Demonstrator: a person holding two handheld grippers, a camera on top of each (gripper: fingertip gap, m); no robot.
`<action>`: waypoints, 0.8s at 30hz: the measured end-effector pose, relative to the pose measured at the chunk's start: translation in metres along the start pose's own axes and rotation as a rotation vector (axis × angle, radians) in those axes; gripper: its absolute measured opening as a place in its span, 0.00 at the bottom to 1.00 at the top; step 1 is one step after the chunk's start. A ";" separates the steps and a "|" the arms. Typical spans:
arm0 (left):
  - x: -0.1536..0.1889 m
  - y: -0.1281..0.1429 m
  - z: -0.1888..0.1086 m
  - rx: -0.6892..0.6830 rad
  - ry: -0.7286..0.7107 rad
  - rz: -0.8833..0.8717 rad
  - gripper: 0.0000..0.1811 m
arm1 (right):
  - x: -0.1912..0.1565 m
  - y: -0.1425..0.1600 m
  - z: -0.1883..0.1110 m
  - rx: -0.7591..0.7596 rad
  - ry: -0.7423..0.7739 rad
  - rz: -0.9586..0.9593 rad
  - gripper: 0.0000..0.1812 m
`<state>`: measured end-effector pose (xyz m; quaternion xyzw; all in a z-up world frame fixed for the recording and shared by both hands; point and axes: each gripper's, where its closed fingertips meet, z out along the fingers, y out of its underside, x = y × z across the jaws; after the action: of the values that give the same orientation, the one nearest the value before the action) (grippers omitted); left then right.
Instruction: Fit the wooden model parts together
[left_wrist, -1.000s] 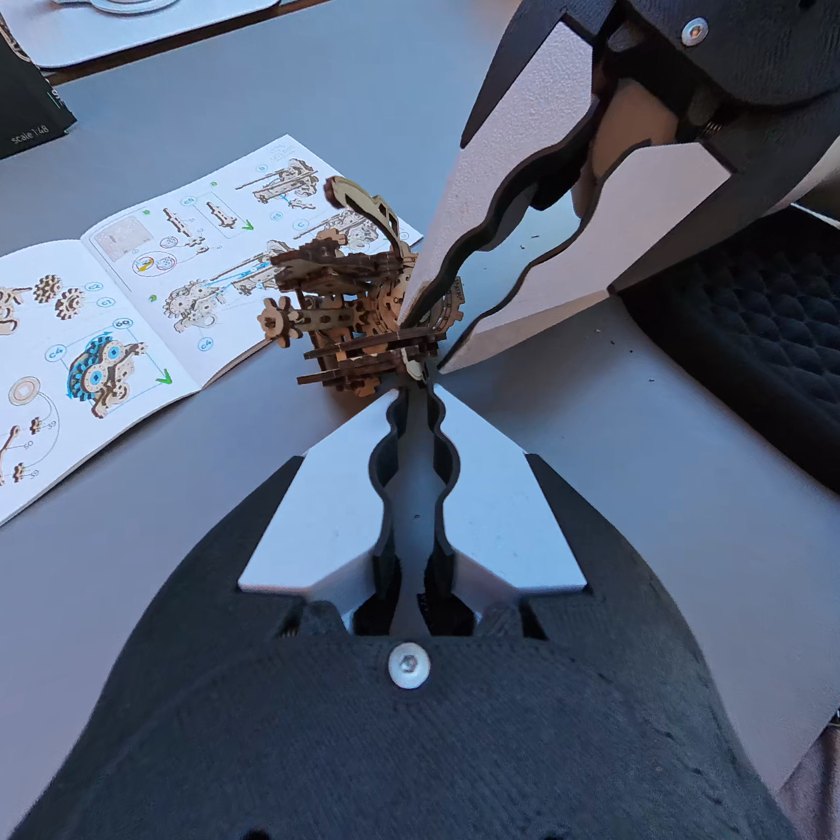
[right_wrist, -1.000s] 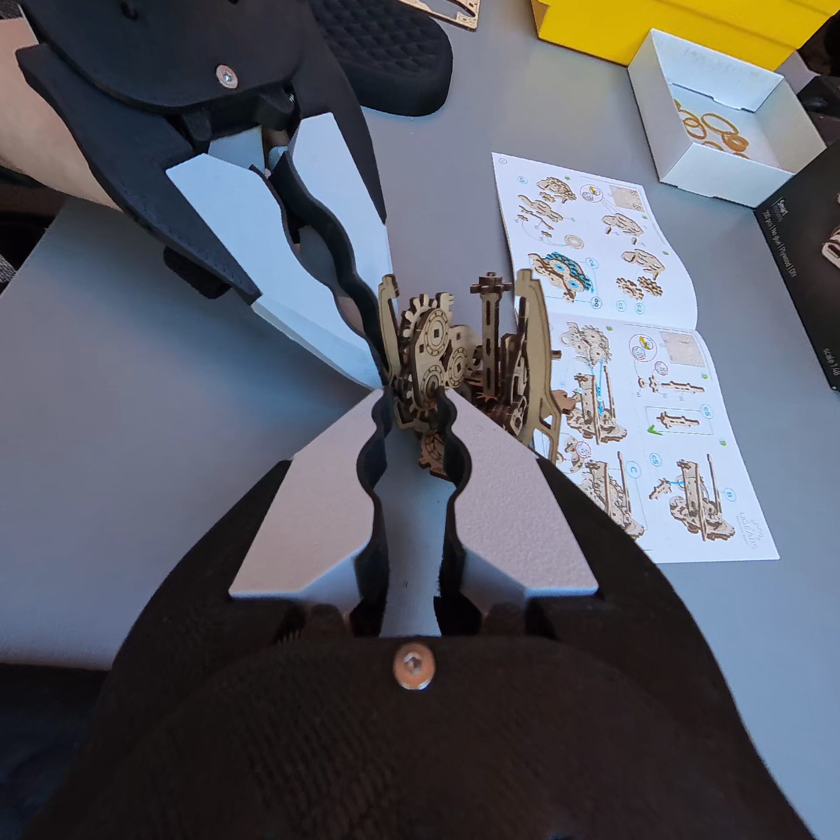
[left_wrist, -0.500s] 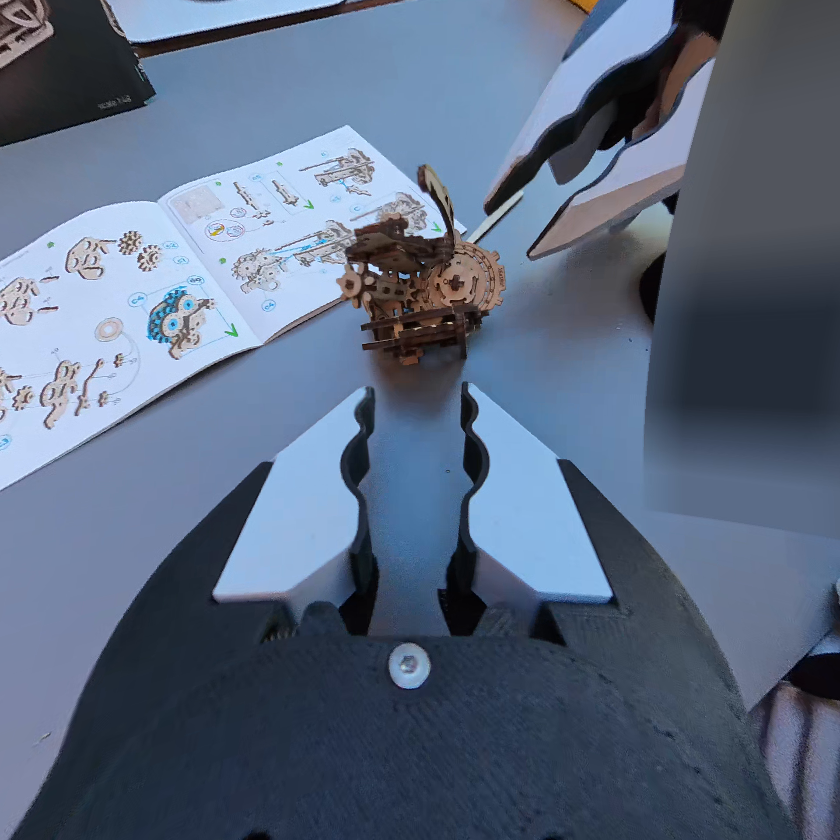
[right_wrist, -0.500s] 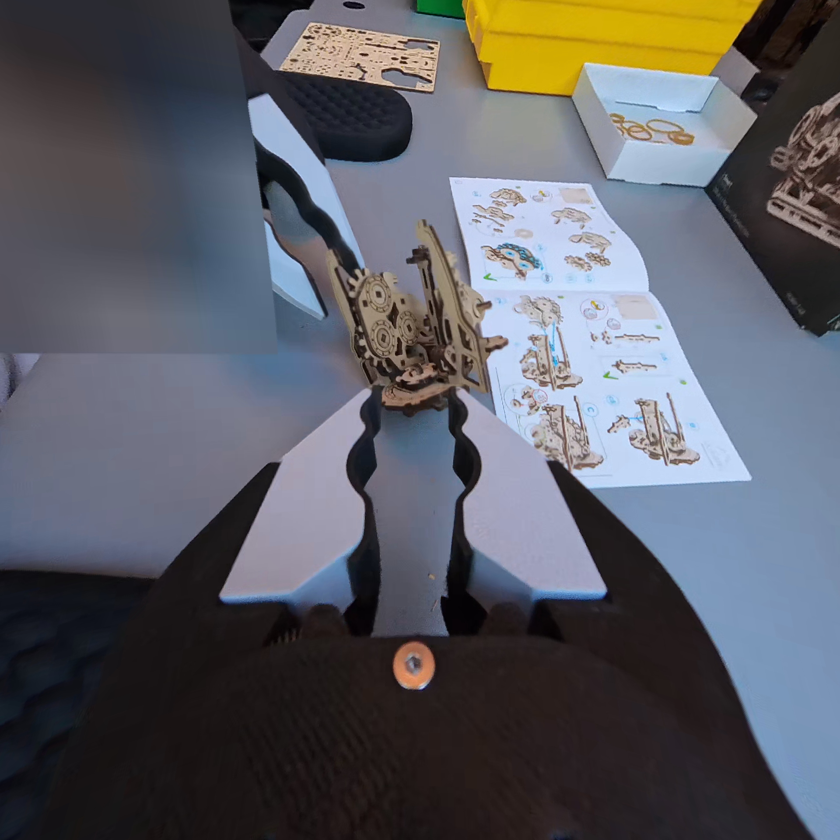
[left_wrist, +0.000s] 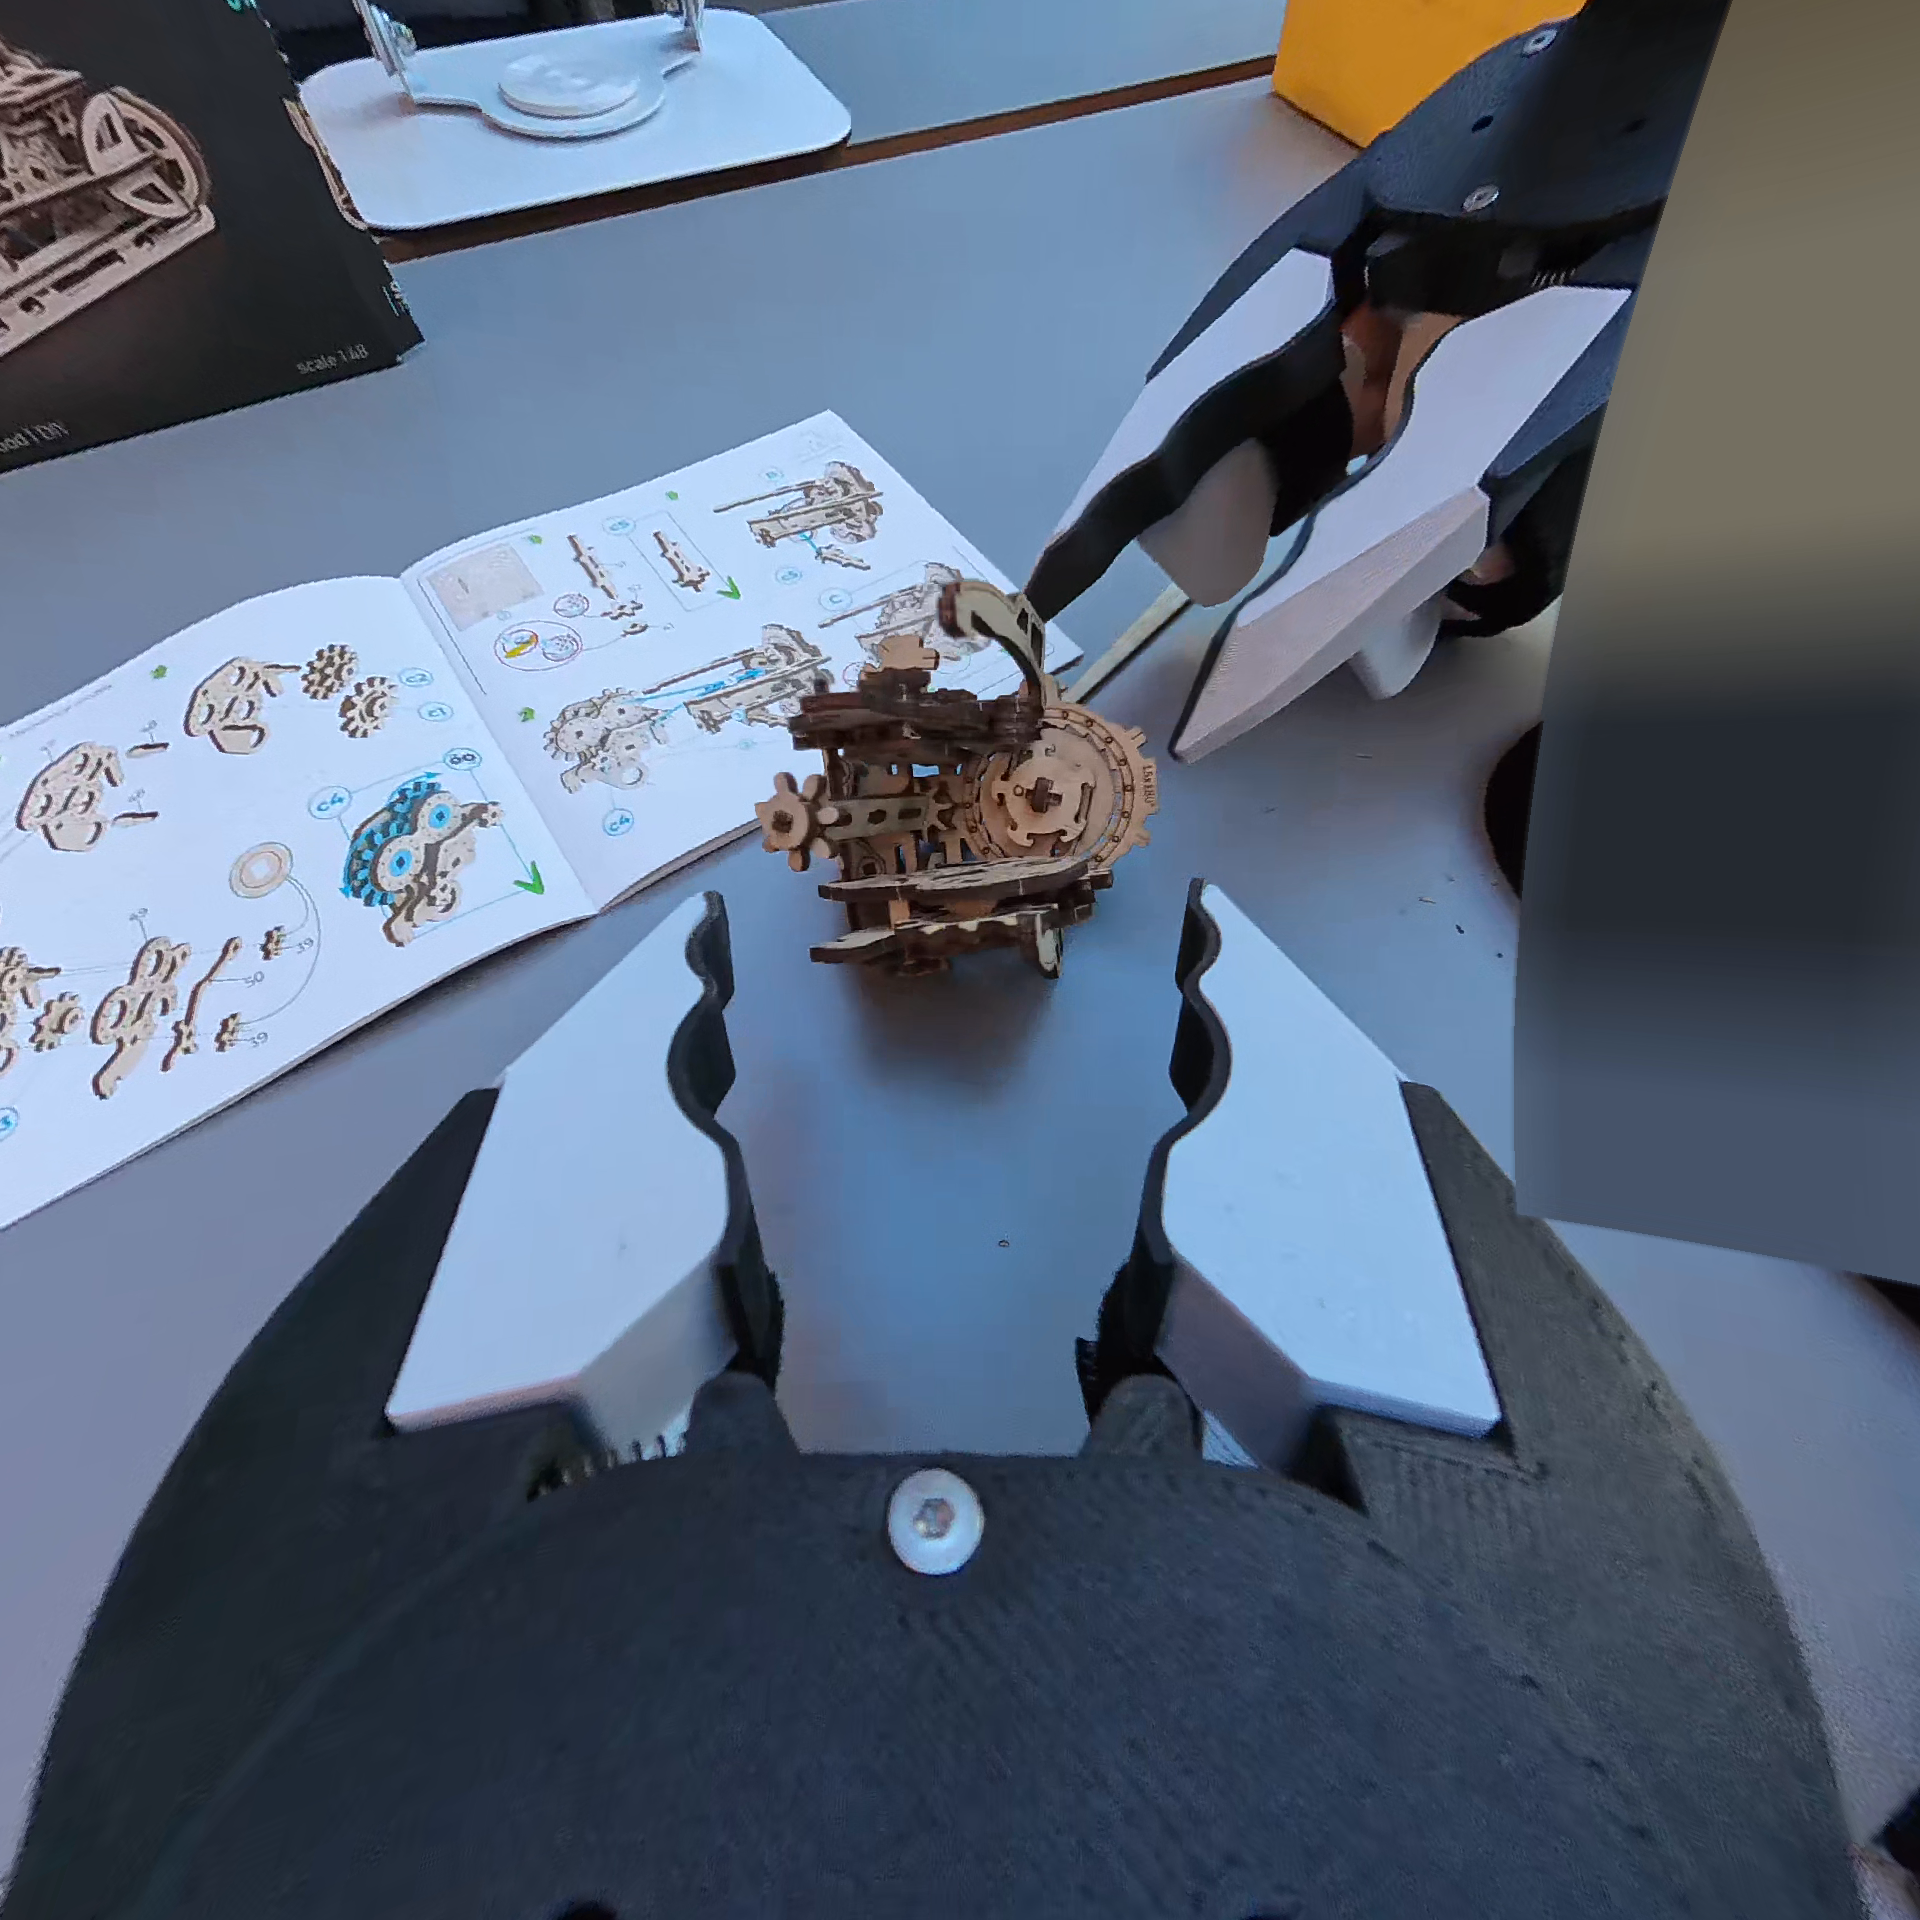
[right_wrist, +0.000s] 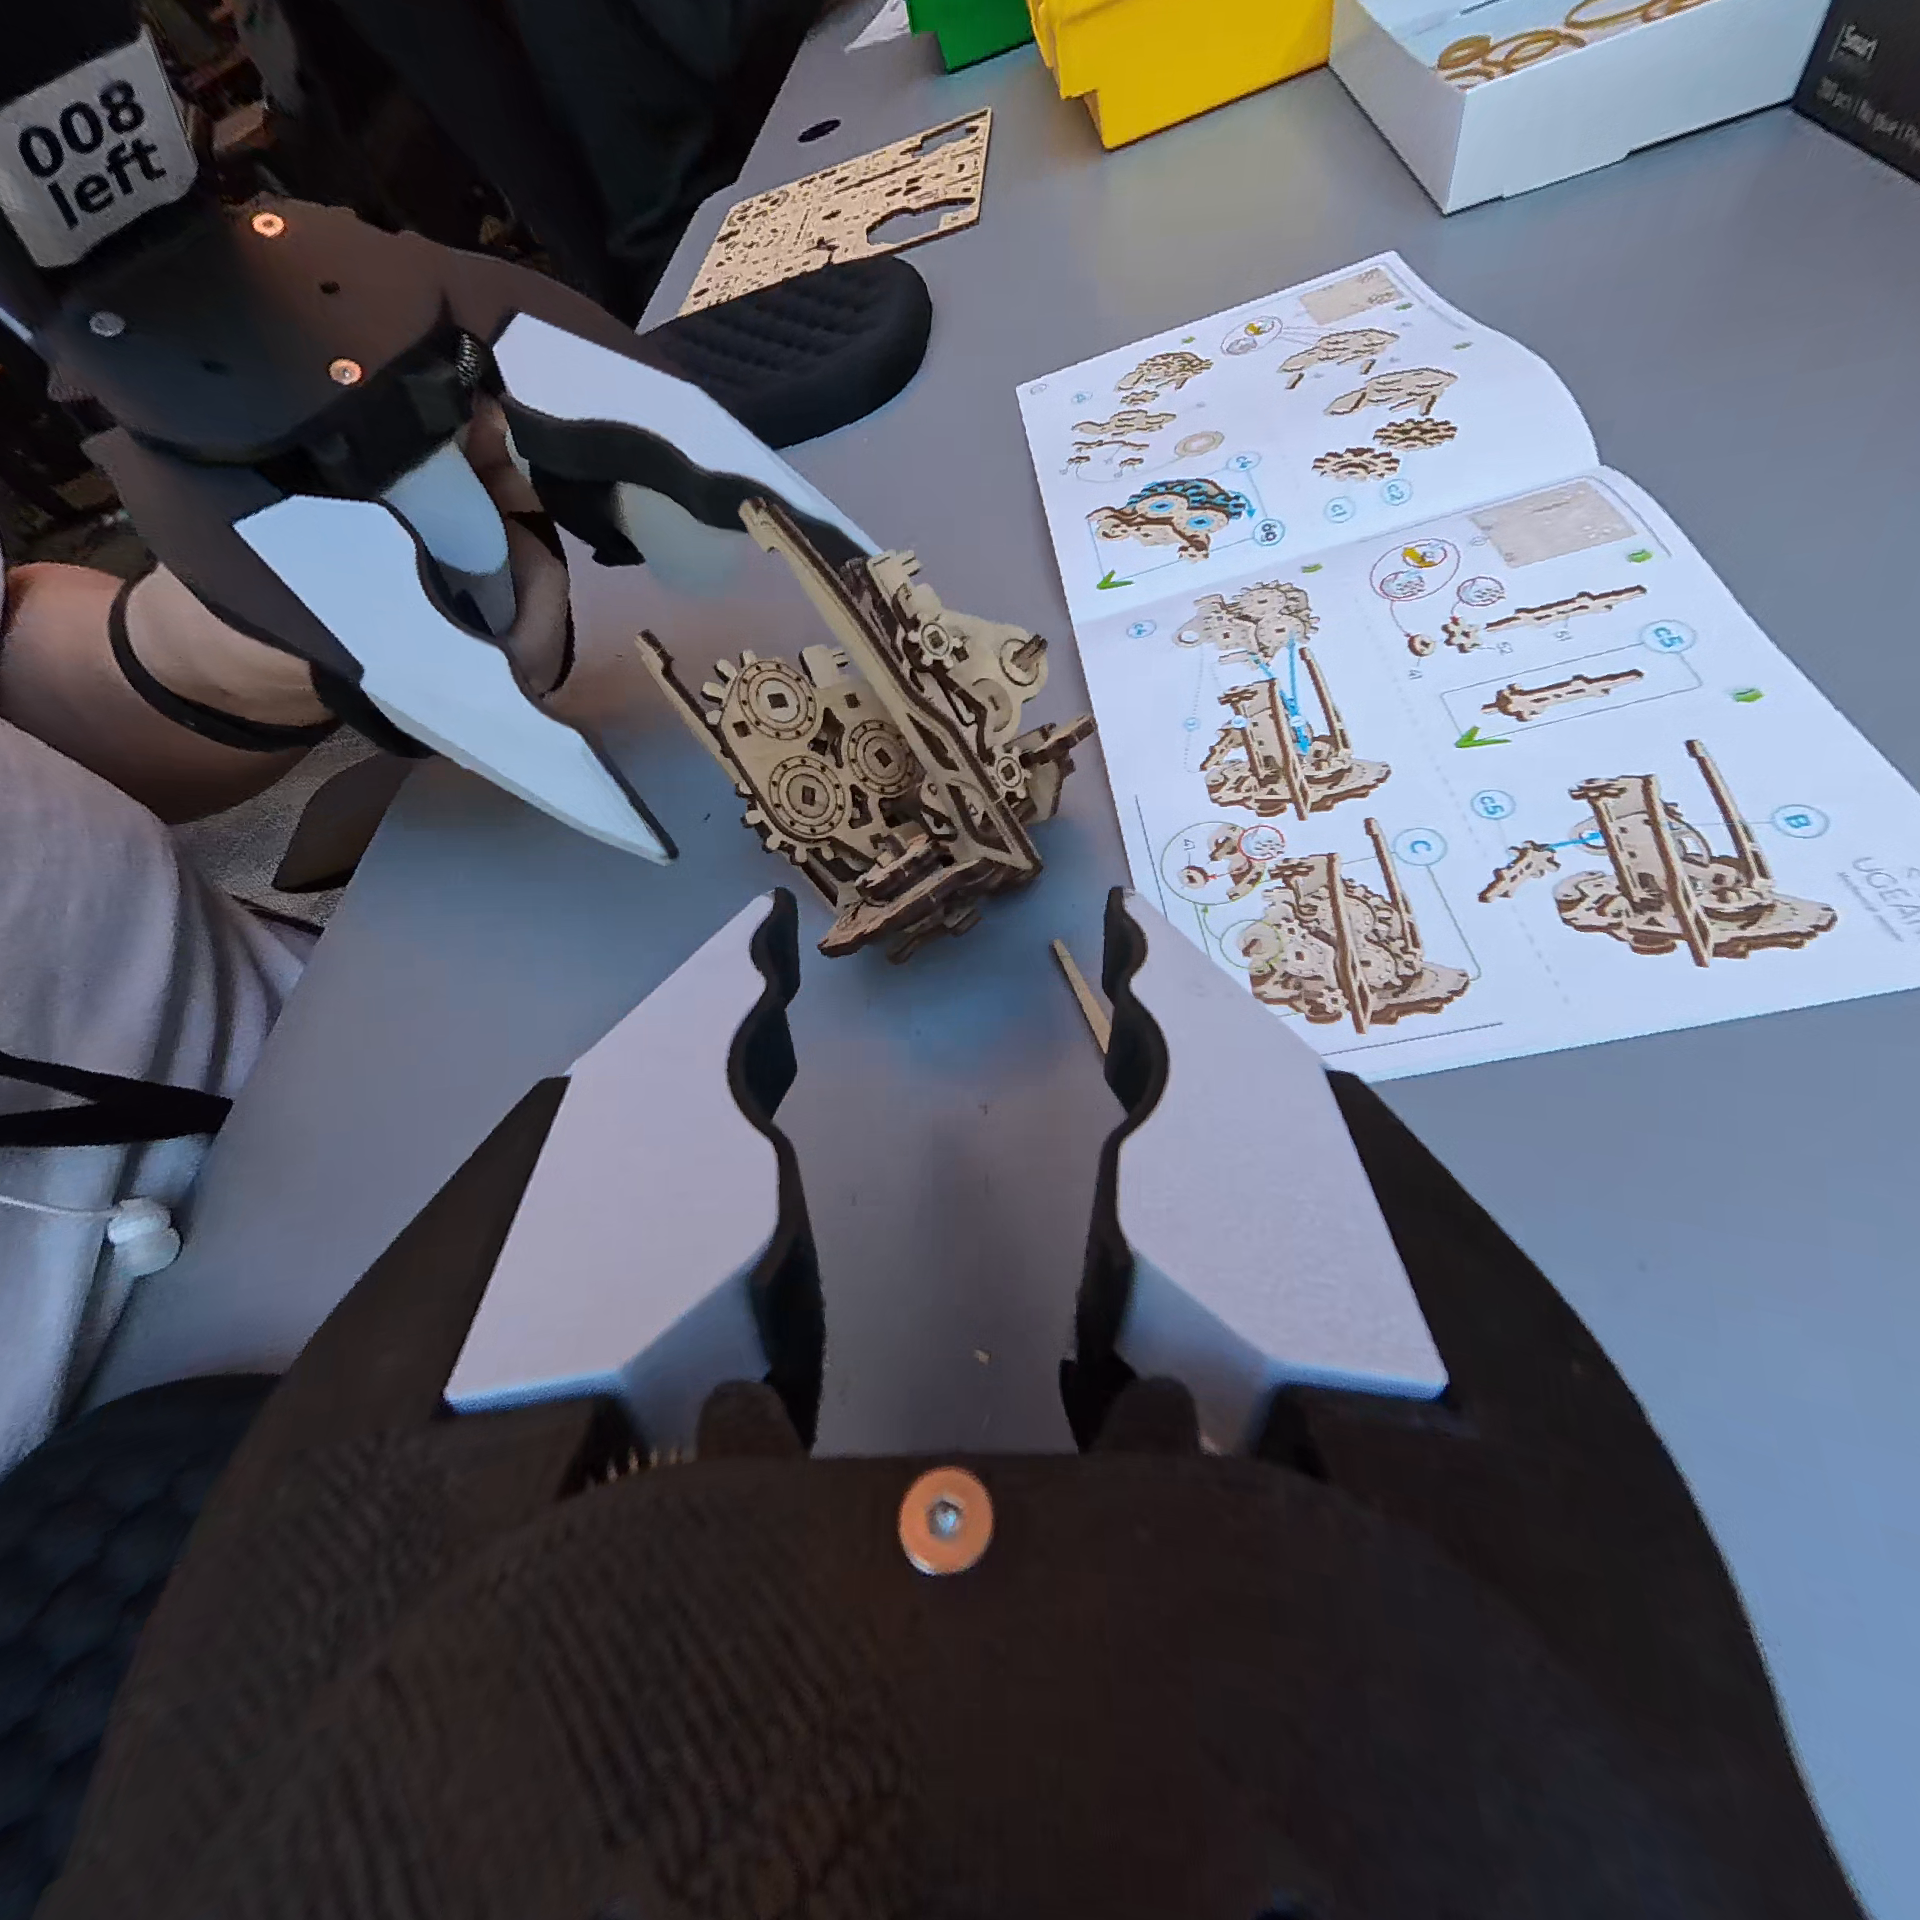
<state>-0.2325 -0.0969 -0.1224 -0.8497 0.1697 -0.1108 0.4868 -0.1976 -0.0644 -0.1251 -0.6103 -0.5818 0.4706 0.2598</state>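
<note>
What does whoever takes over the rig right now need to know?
Left tongs: open, empty, just short of the model.
Right tongs: open, empty, also just short of it.
Part-built light brown wooden gear model: free on the grey table, tipped over rather than upright, beside the open white instruction booklet.
Thin wooden stick: loose on the table by the right tongs.
Flat wooden parts sheet: farther off, near the black pad.
Done: gear core assembled.
Left: probably regrip the model, then fit further pieces.

An open instruction booklet is lying flat on the grey worktop, with yellow bins and a white box sitting beyond it.
</note>
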 end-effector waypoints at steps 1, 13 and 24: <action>0.000 0.002 0.003 -0.008 -0.005 0.000 0.47 | 0.000 -0.001 0.001 0.001 0.001 0.006 0.32; -0.004 0.002 0.011 -0.008 -0.069 0.002 0.42 | -0.002 -0.002 0.015 -0.026 -0.023 -0.005 0.33; -0.005 0.001 0.016 0.009 -0.074 -0.041 0.45 | -0.004 -0.001 0.013 -0.042 -0.059 -0.017 0.36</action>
<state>-0.2316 -0.0834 -0.1315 -0.8542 0.1337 -0.0902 0.4943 -0.2088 -0.0713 -0.1290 -0.5966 -0.6041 0.4739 0.2335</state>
